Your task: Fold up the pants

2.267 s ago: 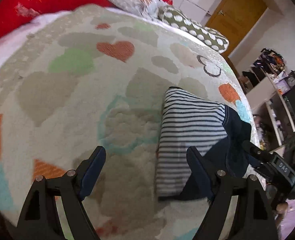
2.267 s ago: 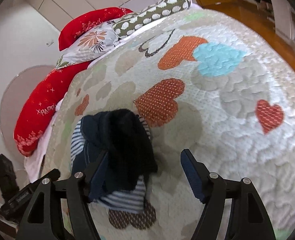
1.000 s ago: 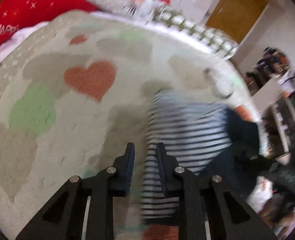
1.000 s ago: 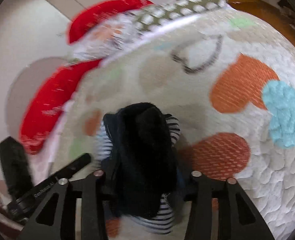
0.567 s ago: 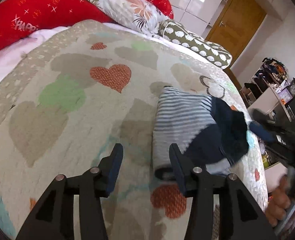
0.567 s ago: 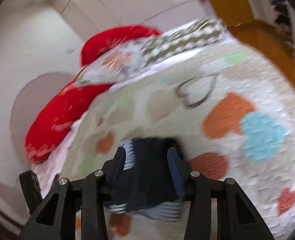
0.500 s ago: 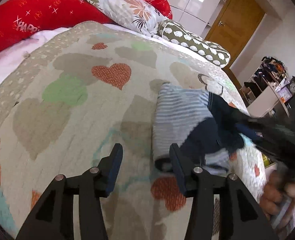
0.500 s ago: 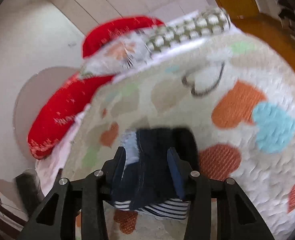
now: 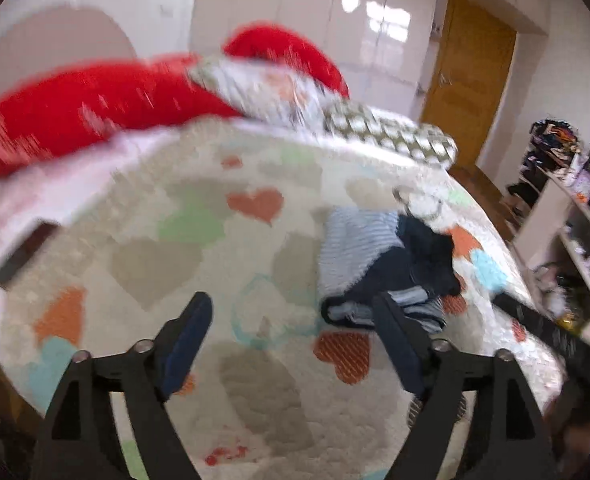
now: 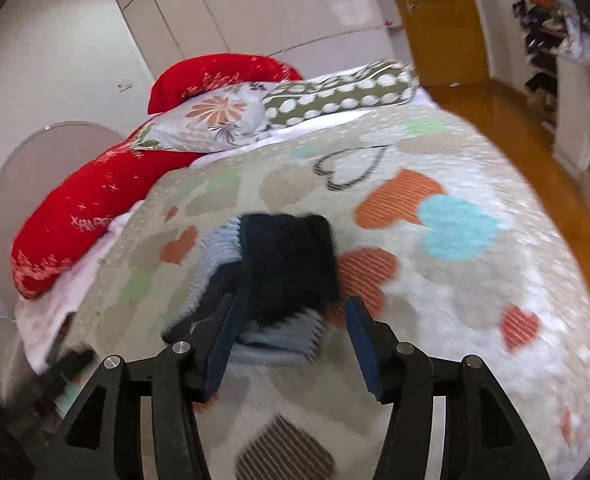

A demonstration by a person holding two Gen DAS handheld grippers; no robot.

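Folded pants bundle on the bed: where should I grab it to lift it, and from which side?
Probably the near striped edge of the folded pants, low down where the layers stack. Come straight in with the open right gripper, already lined up with that edge.

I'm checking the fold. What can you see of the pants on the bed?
The pants lie folded into a compact bundle on the heart-patterned quilt, resting on it alone. The fabric looks soft: blue-and-white stripes with a dark navy part folded over the top. Striped layers stick out at the near edge. The right claw is open just in front of them, apart from them; the left claw is open too, holding nothing. Motion blur hides finer detail.
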